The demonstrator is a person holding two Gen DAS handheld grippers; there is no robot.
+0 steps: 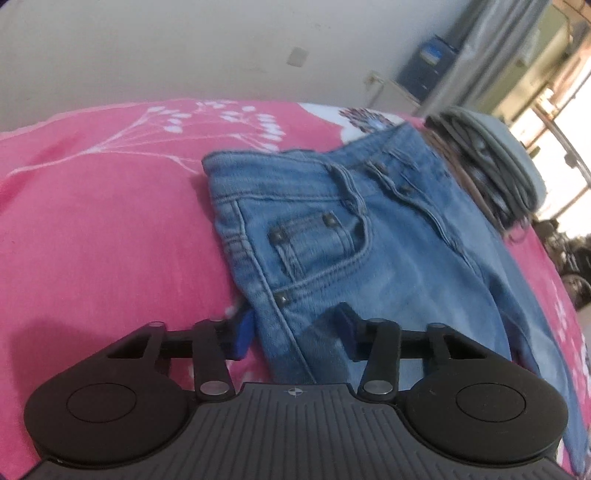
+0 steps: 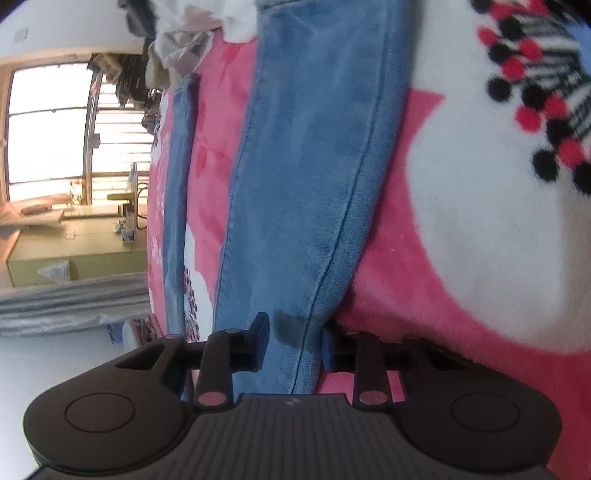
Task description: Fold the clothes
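Observation:
Blue jeans (image 1: 332, 229) lie flat on a pink flowered blanket (image 1: 110, 221), waistband and front pocket facing up. My left gripper (image 1: 295, 332) straddles the side seam just below the pocket, one blue pad at the denim's edge and the other on top, shut on the fabric. In the right wrist view a jeans leg (image 2: 314, 166) runs away from me over the blanket (image 2: 424, 277). My right gripper (image 2: 295, 345) is shut on that leg's near end, and denim fills the gap between its pads. The second leg (image 2: 177, 184) lies apart to the left.
A stack of folded grey and brown clothes (image 1: 491, 173) sits by the waistband at the right. Loose pale garments (image 2: 192, 33) are heaped at the leg's far end. Beyond the bed edge are a window (image 2: 48, 122), a green desk (image 2: 81, 243) and a blue container (image 1: 428, 66) by the wall.

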